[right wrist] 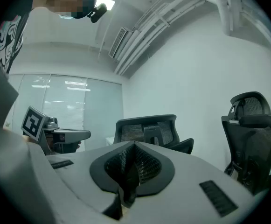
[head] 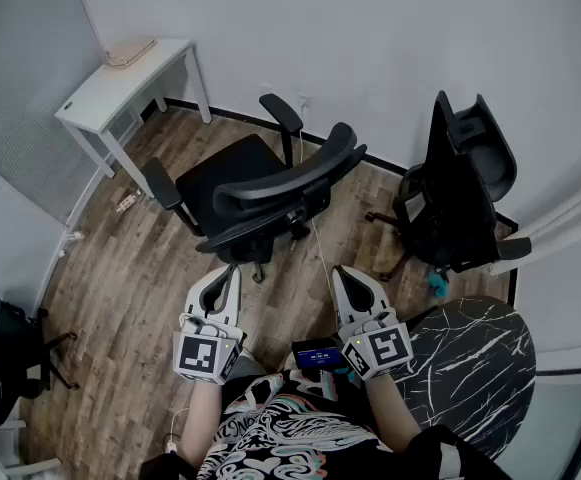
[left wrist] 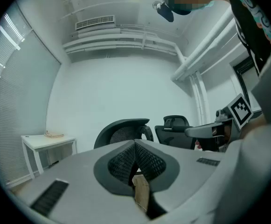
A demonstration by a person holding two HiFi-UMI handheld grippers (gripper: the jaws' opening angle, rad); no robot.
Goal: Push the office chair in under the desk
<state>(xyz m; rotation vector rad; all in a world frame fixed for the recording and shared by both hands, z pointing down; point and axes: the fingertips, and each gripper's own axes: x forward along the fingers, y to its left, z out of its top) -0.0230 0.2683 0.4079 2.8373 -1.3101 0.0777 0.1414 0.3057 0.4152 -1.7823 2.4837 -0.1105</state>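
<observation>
Starting nearest, the left gripper [head: 232,270] and the right gripper [head: 340,271] are held side by side, both with jaws pressed together on nothing. Just beyond them the chair [head: 255,193] is seen, its back toward them, apart from the desk [head: 120,78] at the far left wall.

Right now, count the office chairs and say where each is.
3. The middle chair stands mid-floor, the right chair by the wall, the left chair at the picture's edge, partly cut off. More may be hidden.
</observation>
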